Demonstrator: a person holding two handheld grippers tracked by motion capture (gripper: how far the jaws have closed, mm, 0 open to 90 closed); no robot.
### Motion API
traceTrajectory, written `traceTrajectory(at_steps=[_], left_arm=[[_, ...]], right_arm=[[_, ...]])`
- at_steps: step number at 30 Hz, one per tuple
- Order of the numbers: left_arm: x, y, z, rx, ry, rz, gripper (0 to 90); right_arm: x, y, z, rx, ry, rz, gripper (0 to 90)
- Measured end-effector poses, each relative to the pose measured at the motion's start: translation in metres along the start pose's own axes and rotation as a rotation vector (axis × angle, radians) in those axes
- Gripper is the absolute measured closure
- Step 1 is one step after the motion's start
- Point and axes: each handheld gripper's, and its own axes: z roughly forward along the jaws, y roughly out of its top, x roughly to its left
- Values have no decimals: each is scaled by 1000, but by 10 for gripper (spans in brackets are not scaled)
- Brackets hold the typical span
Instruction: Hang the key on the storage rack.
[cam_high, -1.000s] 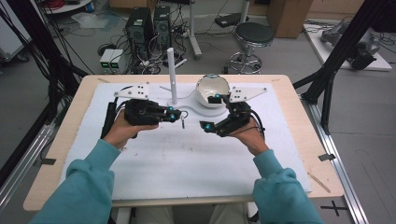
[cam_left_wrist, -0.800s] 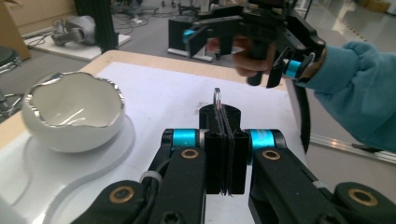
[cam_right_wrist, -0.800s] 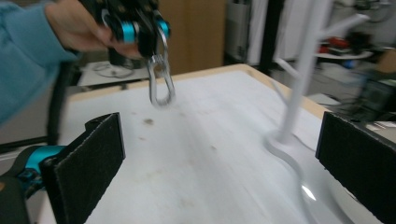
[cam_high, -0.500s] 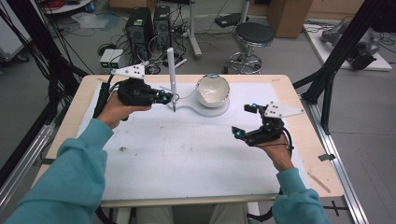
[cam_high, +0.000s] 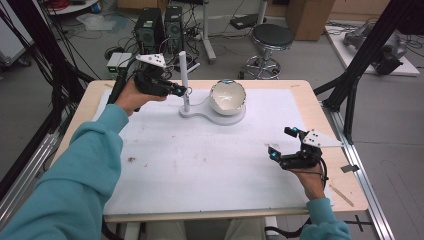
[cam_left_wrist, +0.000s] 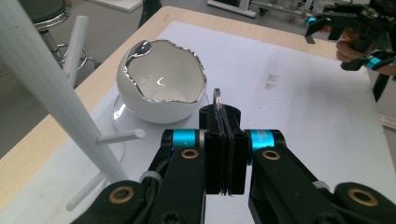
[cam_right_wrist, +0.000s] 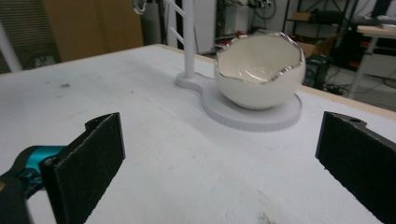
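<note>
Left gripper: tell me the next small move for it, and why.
Probably ease the left gripper toward the white stand and slip the ring over one of its short pegs. The jaws are shut on the thin ring, whose rim pokes up above them, and the peg lies just to the side, beside the egg-shaped bowl. The right gripper is open and well away.
</note>
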Motion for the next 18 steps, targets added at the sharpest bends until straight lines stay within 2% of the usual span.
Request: traceTrajectory(at_steps=[1,5,13,18], left_arm=[[2,-1,1,4,1,-1,884],[10,-6,7,28,21,-24,884],[20,-11,10,28,48,-57,884],[23,-12,14,35,52,-68,884]], right_arm=[[0,0,0,0,0,0,6],[-3,-11,-7,-37,-55,22,5],[-4,-26,-10,-101,-73,29,5],[-2,-37,-9,-114,-83,22,5]])
